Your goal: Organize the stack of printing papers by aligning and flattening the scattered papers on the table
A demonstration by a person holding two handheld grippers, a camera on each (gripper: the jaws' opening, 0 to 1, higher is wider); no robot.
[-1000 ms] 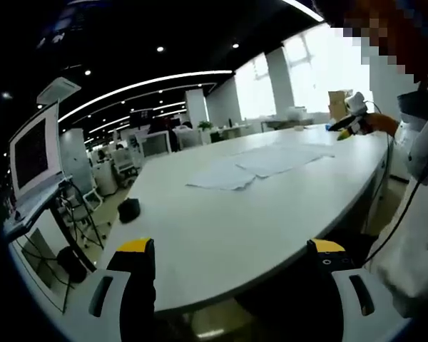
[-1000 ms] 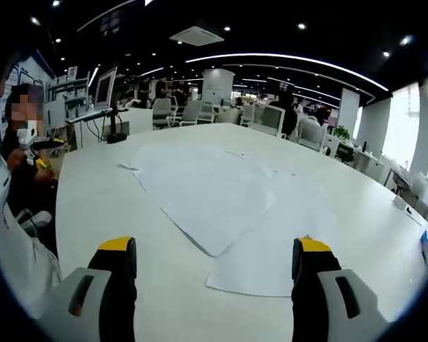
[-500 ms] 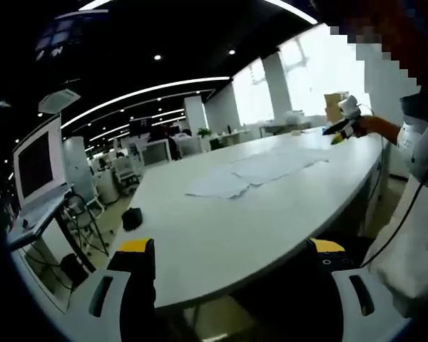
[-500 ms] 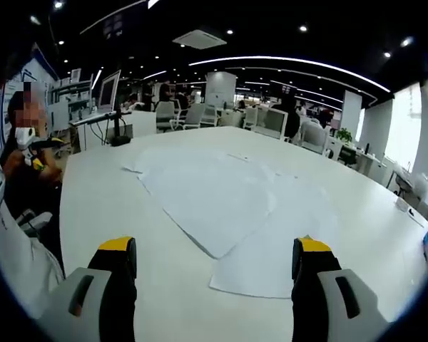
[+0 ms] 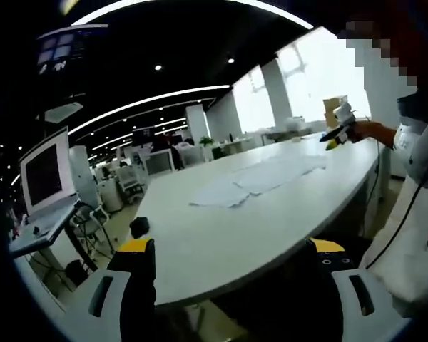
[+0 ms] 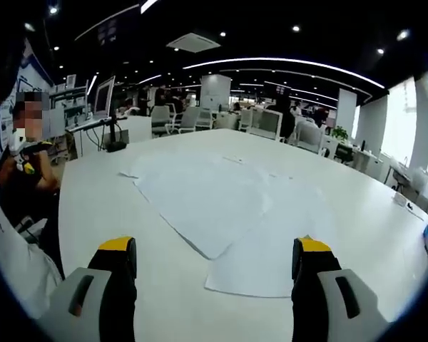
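— Where are the printing papers (image 6: 221,206) right now?

— Spread loose across the big white bench (image 6: 100,214), several sheets overlapping at odd angles, corners fanning out. In the right gripper view they lie just ahead of the right gripper (image 6: 214,267), one sheet's near edge reaching down between its yellow-tipped jaws. In the left gripper view the same papers (image 5: 260,178) sit well out on the bench (image 5: 221,235), far from the left gripper (image 5: 228,267).

— And the jaws?

— Both pairs stand wide apart, holding nothing. The left gripper hangs off the near edge of the bench, not over the sheets. The right one hovers above the benchtop, clear of the paper.

— Can you see one gripper from the other?

— Yes, the right gripper (image 5: 339,128) shows in the left gripper view at the far right, held in the person's hand above the bench end.

— Anything else on the bench?

— A small dark object (image 5: 138,227) near its left edge; I can't tell what it is. Off the bench, a monitor (image 5: 46,174) stands on a side desk, and office chairs (image 6: 192,115) line the far side.
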